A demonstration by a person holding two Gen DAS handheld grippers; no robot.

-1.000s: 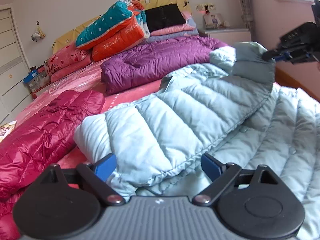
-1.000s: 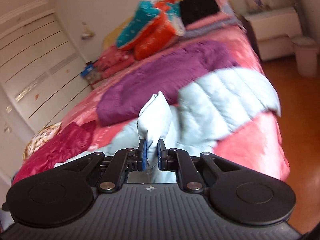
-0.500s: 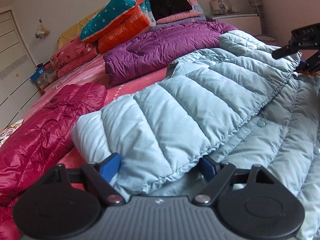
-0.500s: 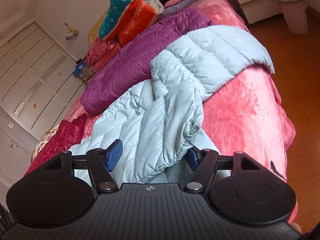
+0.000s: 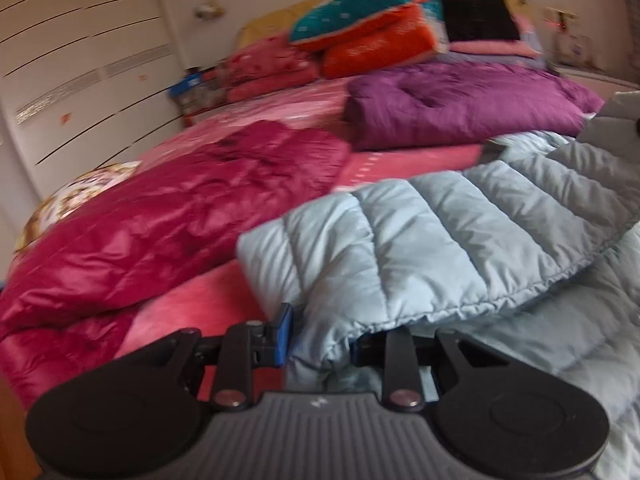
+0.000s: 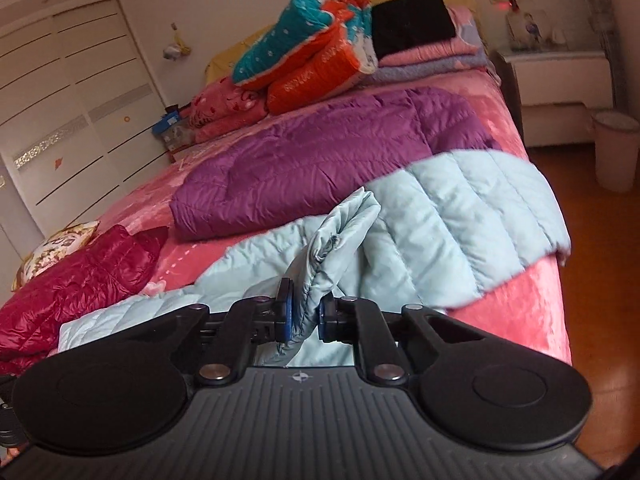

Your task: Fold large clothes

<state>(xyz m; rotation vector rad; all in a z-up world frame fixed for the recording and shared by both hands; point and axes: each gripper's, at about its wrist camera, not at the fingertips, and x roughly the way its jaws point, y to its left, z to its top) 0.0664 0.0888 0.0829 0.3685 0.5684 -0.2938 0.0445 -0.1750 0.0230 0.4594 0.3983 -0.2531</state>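
A light blue quilted down jacket lies spread on the pink bed, one part folded over the rest. My left gripper has closed in on the folded edge of the jacket, with the fabric bunched between its blue pads. My right gripper is shut on a bunched edge of the same jacket and holds it raised above the bed.
A crimson down jacket lies at the left and a purple one behind the blue one. Folded quilts are stacked at the headboard. A nightstand and a bin stand on the wooden floor at the right.
Both grippers were open around the jacket's edges half a second ago. Now each has closed on the fabric, and the right one has lifted its edge.
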